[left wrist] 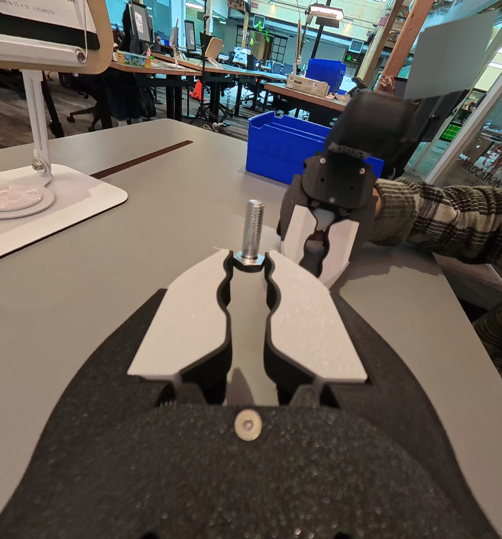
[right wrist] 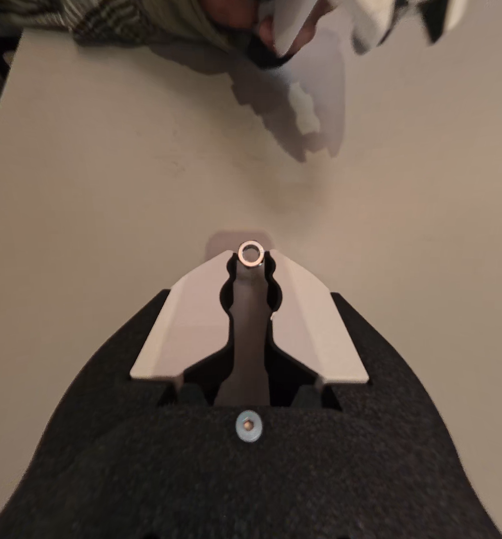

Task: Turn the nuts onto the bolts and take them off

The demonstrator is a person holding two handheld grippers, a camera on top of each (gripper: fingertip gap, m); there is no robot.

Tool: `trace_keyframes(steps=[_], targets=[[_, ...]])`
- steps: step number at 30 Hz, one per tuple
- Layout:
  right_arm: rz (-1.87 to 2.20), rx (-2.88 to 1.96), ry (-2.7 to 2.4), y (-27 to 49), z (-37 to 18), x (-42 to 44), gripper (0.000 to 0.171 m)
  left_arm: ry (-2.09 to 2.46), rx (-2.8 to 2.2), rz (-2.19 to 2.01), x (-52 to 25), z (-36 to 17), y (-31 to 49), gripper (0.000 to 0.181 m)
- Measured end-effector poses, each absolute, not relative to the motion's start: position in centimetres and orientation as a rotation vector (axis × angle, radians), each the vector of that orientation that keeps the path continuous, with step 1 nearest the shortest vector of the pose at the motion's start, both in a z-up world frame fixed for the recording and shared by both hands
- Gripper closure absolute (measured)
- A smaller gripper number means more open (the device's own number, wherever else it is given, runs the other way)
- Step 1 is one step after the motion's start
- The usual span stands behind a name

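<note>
the left hand-held gripper (left wrist: 248,259) lies low over the grey table (left wrist: 144,262), its two white fingers (left wrist: 191,315) pinching the hexagonal head of a silver bolt (left wrist: 253,230) right at their tips. the bolt stands upright, threaded shank pointing up, with its head down between the fingertips; whether the head rests on the table cannot be told.

just to the right of the bolt and slightly beyond it, the right hand-held gripper (left wrist: 316,256) points steeply down toward the table, held by a person in a plaid sleeve (left wrist: 448,221). in the right wrist view this right hand-held gripper (right wrist: 250,256) looks nearly straight down at the table (right wrist: 98,175), and its fingertips are closed on a small silver nut (right wrist: 250,253), seen as a bright ring with its hole facing the camera. a soft shadow sits on the table just beyond the nut. the nut and the bolt are near each other but apart; the nut is not on the threads.

at the top of the right wrist view the left hand-held gripper shows only as a blurred white shape beside another stretch of plaid sleeve (right wrist: 127,23).

farther back on the table sit a blue plastic bin (left wrist: 284,145) and, to the left, the flat white base of a stand (left wrist: 68,198).
</note>
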State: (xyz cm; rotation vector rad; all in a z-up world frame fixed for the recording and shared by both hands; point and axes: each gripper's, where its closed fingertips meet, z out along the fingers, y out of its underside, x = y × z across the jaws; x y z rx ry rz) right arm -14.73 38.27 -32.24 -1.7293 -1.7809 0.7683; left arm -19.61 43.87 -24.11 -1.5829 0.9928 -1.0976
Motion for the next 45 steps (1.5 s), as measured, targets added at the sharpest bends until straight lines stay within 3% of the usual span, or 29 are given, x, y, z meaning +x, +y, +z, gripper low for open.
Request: trace_keyframes(steps=[8, 12, 45], targets=[[0.823, -1.656, -1.618, 40.2, -21.7, -15.1, 0.153, 1.059, -1.479, -1.103, -18.1, -23.8, 42.3, 0.162], [0.847, -1.649, -1.636, 40.6, -19.3, -16.7, 0.154, 1.092, -1.466, -1.078, -17.5, -23.8, 41.8, 0.161], [0.739, -1.617, -1.789, 40.4, -20.0, -18.6, 0.154, 1.136, -1.456, -1.064, -16.9, -23.7, 41.0, 0.162]])
